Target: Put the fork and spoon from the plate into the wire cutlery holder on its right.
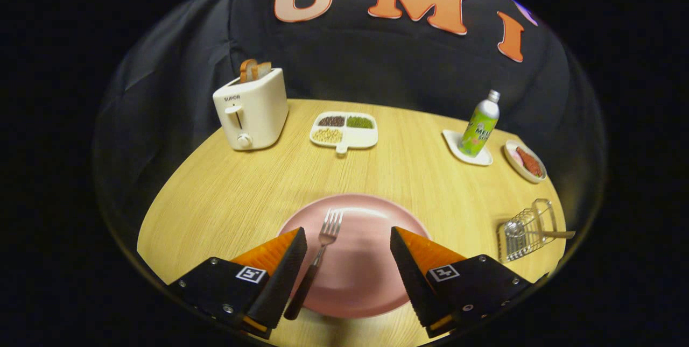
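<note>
Tongs [349, 239] spread wide over round pink plate [366, 282], metal fork [322, 250] beside left finger; spoon [538, 233] in wire holder [530, 231]

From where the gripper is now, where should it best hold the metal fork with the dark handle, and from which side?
Probably at the neck, where the metal stem meets the dark handle of the fork, coming from above. It lies flat on the pink plate, tines pointing away, beside one finger of the open gripper. The fingers should close across the thin shaft.

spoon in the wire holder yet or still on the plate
In the holder: the spoon lies in the wire cutlery holder, handle sticking out. Only the fork remains on the plate, between the open gripper's fingers.
</note>
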{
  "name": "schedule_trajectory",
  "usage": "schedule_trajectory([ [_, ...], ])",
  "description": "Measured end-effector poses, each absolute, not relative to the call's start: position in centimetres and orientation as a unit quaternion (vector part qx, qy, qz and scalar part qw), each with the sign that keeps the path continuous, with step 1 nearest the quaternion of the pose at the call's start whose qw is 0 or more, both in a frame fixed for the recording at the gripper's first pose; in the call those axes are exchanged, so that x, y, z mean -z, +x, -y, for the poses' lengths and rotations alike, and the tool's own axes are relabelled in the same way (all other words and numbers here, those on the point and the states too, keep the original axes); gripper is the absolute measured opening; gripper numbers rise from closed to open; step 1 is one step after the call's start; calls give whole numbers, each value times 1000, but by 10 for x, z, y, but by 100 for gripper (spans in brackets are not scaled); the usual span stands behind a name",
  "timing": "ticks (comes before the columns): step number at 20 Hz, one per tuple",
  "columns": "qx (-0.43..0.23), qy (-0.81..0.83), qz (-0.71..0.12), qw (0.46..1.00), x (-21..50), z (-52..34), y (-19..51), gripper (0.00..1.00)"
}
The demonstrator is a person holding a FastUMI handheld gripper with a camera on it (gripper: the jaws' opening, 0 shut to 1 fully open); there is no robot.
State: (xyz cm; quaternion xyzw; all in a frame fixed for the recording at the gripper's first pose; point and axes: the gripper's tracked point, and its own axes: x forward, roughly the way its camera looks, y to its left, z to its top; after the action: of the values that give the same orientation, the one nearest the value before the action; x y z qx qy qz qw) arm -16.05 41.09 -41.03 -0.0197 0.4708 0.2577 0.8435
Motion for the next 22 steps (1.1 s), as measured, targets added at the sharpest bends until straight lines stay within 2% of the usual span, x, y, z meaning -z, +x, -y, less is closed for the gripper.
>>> schedule_trajectory([
  [2,-262,-35,-492,830,423,-414,-171,87],
  [8,-270,-66,-553,786,447,-415,-202,54],
  [12,-272,-74,-569,773,451,-413,-211,27],
  [13,-265,-74,-573,772,453,-414,-207,17],
  [17,-260,-46,-590,763,451,-411,-208,7],
  [22,-256,-9,-561,787,428,-396,-186,5],
])
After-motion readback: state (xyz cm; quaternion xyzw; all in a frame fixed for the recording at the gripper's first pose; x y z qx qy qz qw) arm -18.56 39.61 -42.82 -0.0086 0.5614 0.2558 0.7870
